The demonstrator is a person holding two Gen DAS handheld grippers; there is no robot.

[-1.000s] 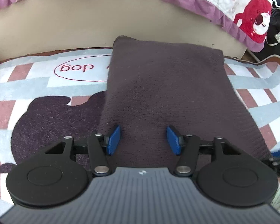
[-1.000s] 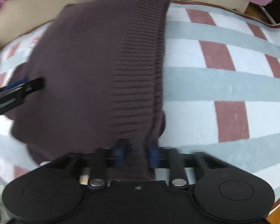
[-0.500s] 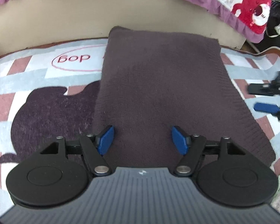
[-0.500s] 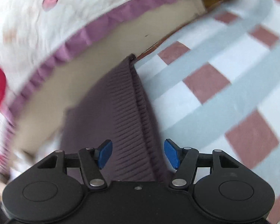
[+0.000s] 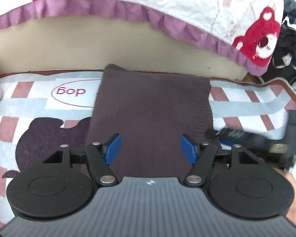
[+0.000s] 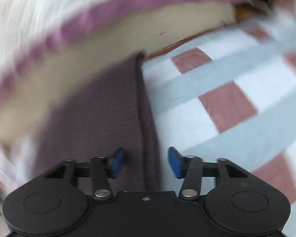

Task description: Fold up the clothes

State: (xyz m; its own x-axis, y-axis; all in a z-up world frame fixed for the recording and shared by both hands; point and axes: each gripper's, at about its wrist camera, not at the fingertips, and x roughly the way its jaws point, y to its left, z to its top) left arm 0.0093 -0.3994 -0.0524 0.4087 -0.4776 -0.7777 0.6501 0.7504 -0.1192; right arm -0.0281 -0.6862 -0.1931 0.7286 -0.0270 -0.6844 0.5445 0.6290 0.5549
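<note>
One garment: a dark brown knit sweater, folded into a long flat rectangle. It lies on the checked rug, far end against the beige bed base.

One rug, pale blue, white and rust squares. Left of the sweater it carries one oval with lettering and one dark purple shape, partly under the sweater's left edge.

One bedspread, white with a purple frill, overhangs the bed base beyond the sweater; one red bear print shows on it, far right of the sweater.

One heap of dark clothes sits past the bear, off the rug. No containers in view.

Two grippers. Your left gripper hangs over the sweater's near end, blue pads spread and easing inward, nothing pinched. Your right gripper sits at the sweater's right edge, view blurred; its pads are apart and closing, the ribbed edge running between them, not yet pressed. From the left wrist view it shows as a dark blur just right of the sweater.
</note>
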